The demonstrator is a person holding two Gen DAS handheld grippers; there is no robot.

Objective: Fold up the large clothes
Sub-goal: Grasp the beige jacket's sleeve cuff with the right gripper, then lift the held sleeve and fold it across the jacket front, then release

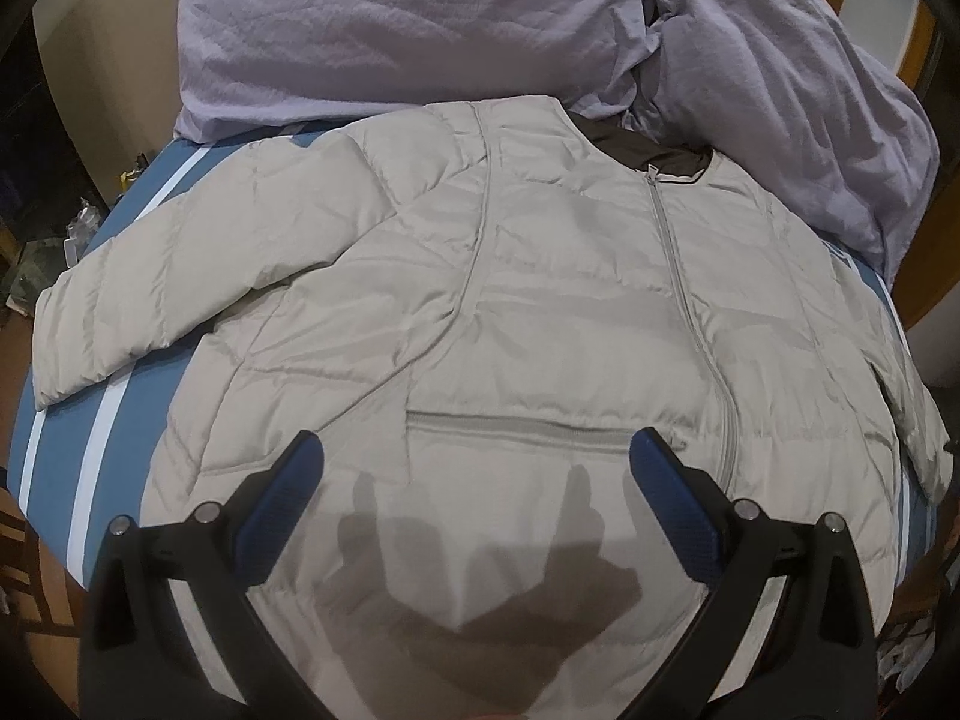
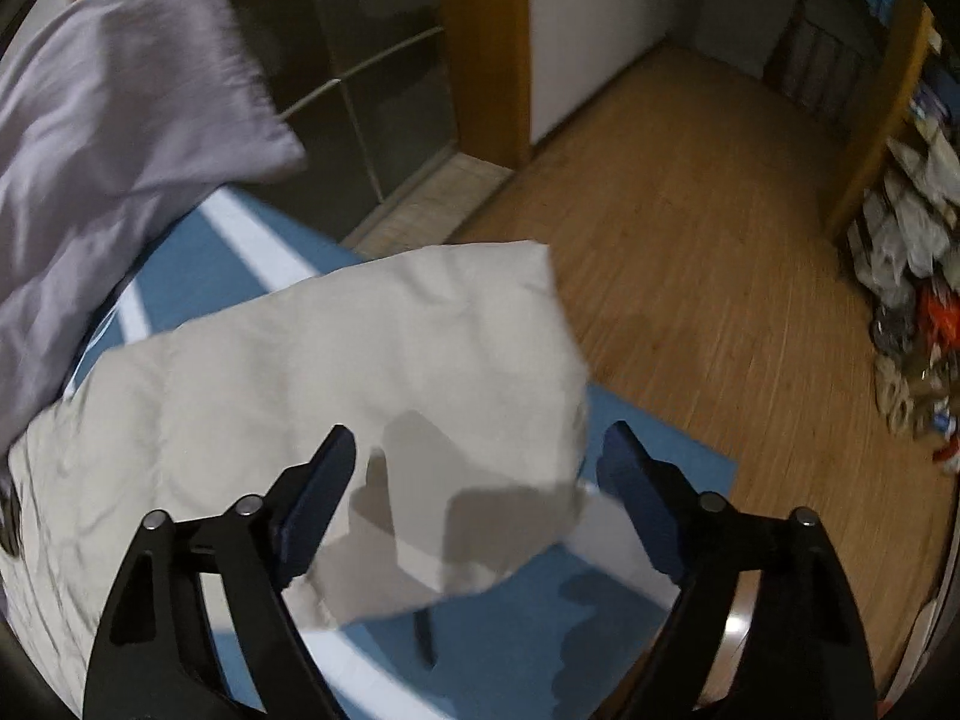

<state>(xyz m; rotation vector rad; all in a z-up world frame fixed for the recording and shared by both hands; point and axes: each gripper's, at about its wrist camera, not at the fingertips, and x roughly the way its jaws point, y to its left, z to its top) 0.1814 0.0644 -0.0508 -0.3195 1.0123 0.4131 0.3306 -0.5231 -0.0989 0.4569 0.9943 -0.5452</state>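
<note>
Blue striped bed (image 1: pixel 66 438) under it all, lilac duvet (image 1: pixel 390 30) bunched at twelve o'clock. The pale grey puffer jacket (image 1: pixel 540 300) lies flat, zip up, collar toward one o'clock. Left gripper (image 1: pixel 477 456) hovers over its hem, jaws wide, holding nothing. Right gripper (image 2: pixel 477 456) spread above the sleeve cuff (image 2: pixel 468 330), nothing gripped.

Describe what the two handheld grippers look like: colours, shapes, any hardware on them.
Both look alike. The left gripper has a black frame that splays into a V, with triangular cut-outs in the outer arms and round silver pivot pins at the joints. Its fingers carry textured dark blue pads on the inner faces. The right gripper has the same build. No cables, markings or sleeves show.
</note>
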